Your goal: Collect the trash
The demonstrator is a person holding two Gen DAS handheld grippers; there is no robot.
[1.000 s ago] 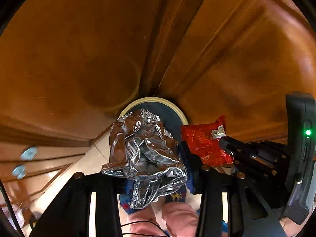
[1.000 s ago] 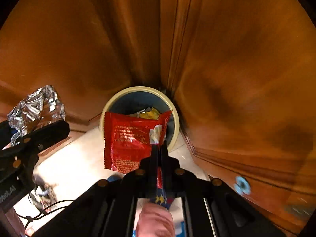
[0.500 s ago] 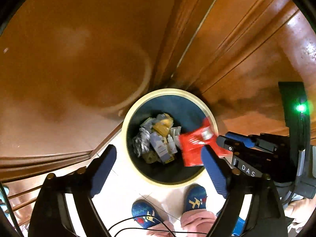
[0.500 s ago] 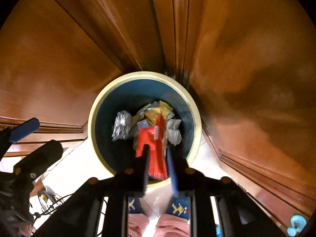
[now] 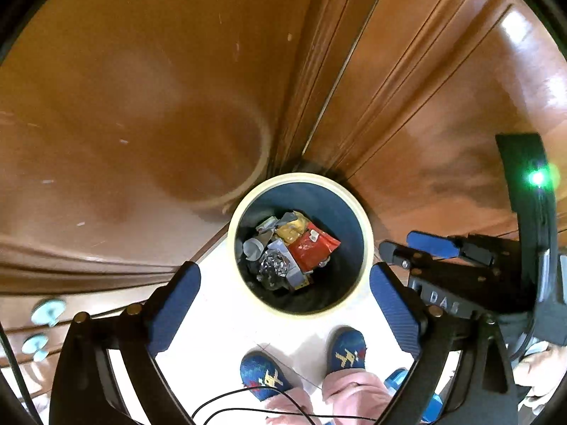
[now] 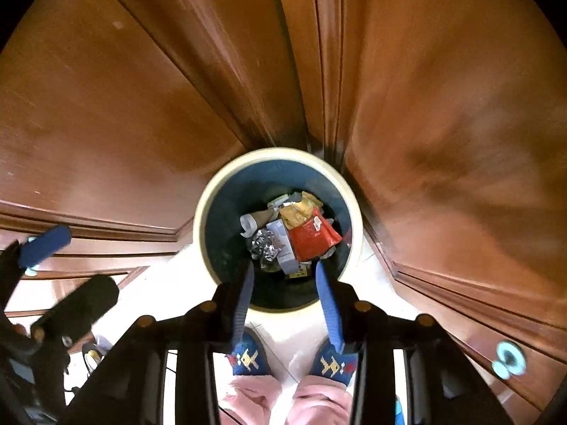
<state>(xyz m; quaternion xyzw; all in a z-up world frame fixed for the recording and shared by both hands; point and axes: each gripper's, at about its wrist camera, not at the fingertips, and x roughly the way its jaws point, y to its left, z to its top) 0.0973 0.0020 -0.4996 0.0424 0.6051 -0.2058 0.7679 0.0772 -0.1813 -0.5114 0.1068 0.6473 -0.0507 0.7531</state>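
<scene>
While my left claw (image 5: pixel 285 276) is hanging wide open and empty above the floor, the bin (image 5: pixel 354 209) is sitting between wooden cabinet doors (image 5: pixel 141 106), with the crumpled foil wrapper (image 5: pixel 273 267) lying inside it just left of the red snack packet (image 5: pixel 312 248). Further right, my right claw (image 6: pixel 285 269) is also gaping open, holding nothing, over the bin's near rim.

Glossy varnished wood cabinet doors (image 5: pixel 443 113) surround the smooth, matt trash bin (image 5: pixel 368 241). Inside lie crinkled metallic foil (image 5: pixel 273 265) and a shiny red plastic wrapper (image 5: pixel 312 248) (creased). Knitted cloth slippers (image 5: pixel 349 349) rest on smooth pale tiles (image 5: pixel 226 322).
</scene>
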